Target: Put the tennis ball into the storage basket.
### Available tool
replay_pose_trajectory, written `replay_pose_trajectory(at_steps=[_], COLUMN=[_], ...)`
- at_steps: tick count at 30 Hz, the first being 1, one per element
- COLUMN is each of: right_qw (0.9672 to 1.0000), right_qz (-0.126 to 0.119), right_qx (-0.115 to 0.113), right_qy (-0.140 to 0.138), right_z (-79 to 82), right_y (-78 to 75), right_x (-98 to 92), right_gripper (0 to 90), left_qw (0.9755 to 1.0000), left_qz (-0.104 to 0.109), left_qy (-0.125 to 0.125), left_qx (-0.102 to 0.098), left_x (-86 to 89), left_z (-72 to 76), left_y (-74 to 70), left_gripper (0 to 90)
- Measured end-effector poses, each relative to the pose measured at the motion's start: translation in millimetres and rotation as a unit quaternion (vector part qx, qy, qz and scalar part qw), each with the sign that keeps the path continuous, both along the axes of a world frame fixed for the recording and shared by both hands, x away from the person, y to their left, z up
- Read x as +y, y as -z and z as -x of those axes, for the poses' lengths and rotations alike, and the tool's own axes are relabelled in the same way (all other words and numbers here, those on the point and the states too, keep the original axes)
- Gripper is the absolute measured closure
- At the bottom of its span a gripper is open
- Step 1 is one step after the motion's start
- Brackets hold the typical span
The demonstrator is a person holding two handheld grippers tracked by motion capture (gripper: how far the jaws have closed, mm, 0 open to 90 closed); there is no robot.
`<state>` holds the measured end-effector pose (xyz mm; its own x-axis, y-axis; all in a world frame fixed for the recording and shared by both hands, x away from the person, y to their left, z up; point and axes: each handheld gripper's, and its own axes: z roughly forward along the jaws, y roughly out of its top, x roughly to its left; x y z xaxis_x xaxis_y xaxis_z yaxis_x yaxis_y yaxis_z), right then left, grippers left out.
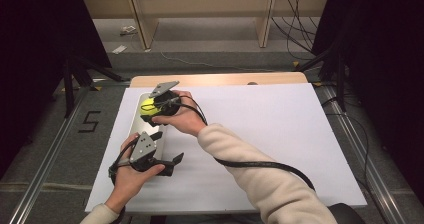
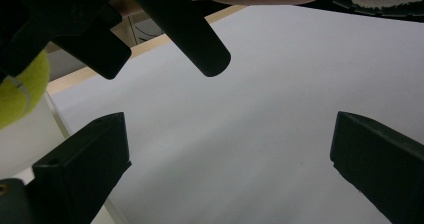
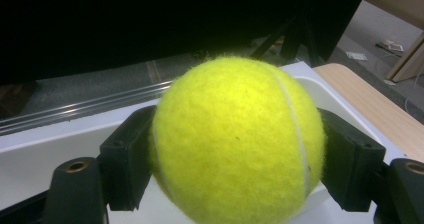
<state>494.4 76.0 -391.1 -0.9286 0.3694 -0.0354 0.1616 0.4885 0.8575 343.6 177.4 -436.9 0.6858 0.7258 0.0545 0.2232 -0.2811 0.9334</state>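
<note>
High view: my right hand-held gripper (image 1: 150,108) holds the tennis ball (image 1: 147,105) above the far end of the grey tray (image 1: 136,125) at the left of the white worktop (image 1: 280,134), while my left hand-held gripper (image 1: 169,165) waits nearer, jaws spread and empty. Left gripper view: wide jaws frame bare worktop, so I judge it is safely aside. Right gripper view: both pads (image 3: 127,159) press the ball's equator; I judge lowering squarely before releasing prevents rolling.
</note>
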Motion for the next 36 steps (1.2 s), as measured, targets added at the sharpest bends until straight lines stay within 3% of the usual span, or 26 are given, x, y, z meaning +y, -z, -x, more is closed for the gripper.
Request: replay_pose_trajectory(at_steps=[27, 36], right_qw=[0.9998, 0.9996], right_qz=[0.015, 0.022], right_qx=[0.011, 0.015], right_qy=[-0.012, -0.011], right_z=[-3.5, -7.2], right_y=[5.7, 13.8], right_x=[11.7, 14.8], right_gripper=[25.9, 25.9], left_qw=[1.0, 1.0], left_qz=[-0.004, -0.004], left_qy=[0.001, 0.001], left_qx=[-0.001, 0.0], left_x=[-0.5, -0.4], left_z=[0.3, 0.3], left_y=[0.1, 0.4], left_gripper=[2.0, 2.0])
